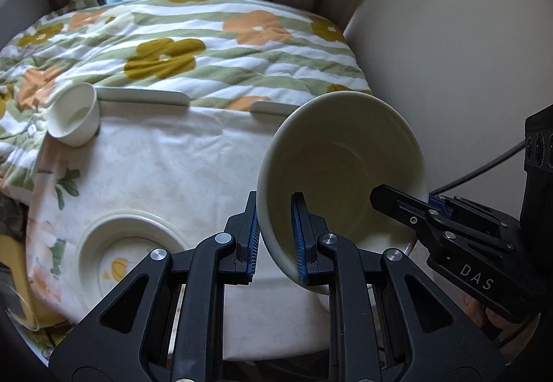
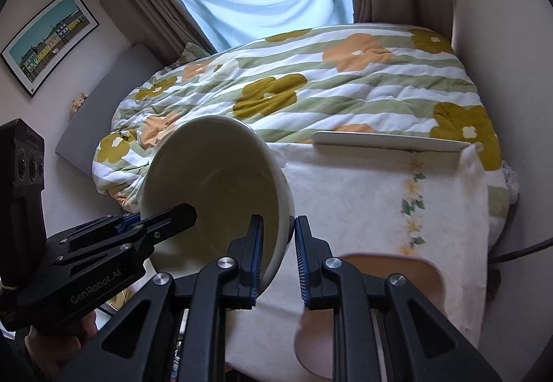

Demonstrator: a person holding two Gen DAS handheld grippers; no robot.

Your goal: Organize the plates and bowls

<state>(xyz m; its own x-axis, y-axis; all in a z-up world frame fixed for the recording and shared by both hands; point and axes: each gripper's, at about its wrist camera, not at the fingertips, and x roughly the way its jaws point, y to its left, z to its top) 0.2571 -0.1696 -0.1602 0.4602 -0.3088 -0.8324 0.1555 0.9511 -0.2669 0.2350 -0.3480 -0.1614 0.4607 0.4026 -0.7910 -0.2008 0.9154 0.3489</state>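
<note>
While both tools are clamped on its rim from opposite sides, the large cream bowl (image 1: pixel 342 174) hangs tilted in the air above the cloth-covered table (image 1: pixel 172 168), its opening turned toward the cameras. The left tool (image 1: pixel 274 237) pinches the bowl's wall on one side, one blue pad inside and one outside, and the right tool (image 2: pixel 278 257) does the same on the opposite side of the rim; each tool also shows in the other's view, reaching in from the side with a hand partly visible beneath it. Left of the bowl in the left wrist view, a small white cup (image 1: pixel 74 117) sits near the table's far corner, and a flat white plate (image 1: pixel 143 95) lies along the far edge just beside that cup. Below the bowl on the near side, a deep plate with a yellow print (image 1: pixel 128 244) rests on the cloth. Another flat plate (image 2: pixel 390 142) lies at the far edge right of the bowl in the right wrist view. Beyond the bowl spreads a bed with a flowered quilt (image 2: pixel 311 88).
</note>
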